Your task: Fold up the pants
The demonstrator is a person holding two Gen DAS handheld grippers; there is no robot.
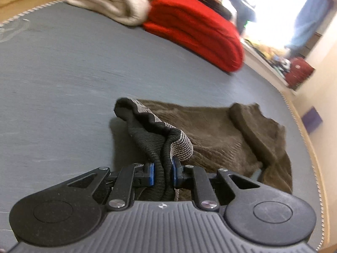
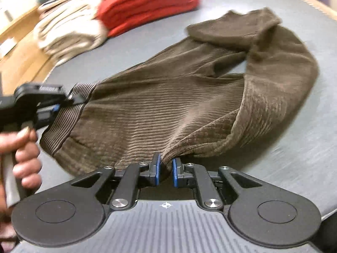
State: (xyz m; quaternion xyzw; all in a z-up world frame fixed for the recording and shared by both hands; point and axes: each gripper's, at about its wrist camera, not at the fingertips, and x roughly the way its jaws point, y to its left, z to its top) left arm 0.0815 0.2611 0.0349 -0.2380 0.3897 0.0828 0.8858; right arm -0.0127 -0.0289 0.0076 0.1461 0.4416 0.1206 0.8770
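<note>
Pants spread on mattress, waistband at 9 o'clock, legs toward 1 o'clock. Two folded blankets side by side behind pants, 11 o'clock. Left gripper on waistband; right gripper at near edge, 6 o'clock.

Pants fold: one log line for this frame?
left gripper: shut on waistband | right gripper: shut on pants edge | pants: part folded on mattress
</note>
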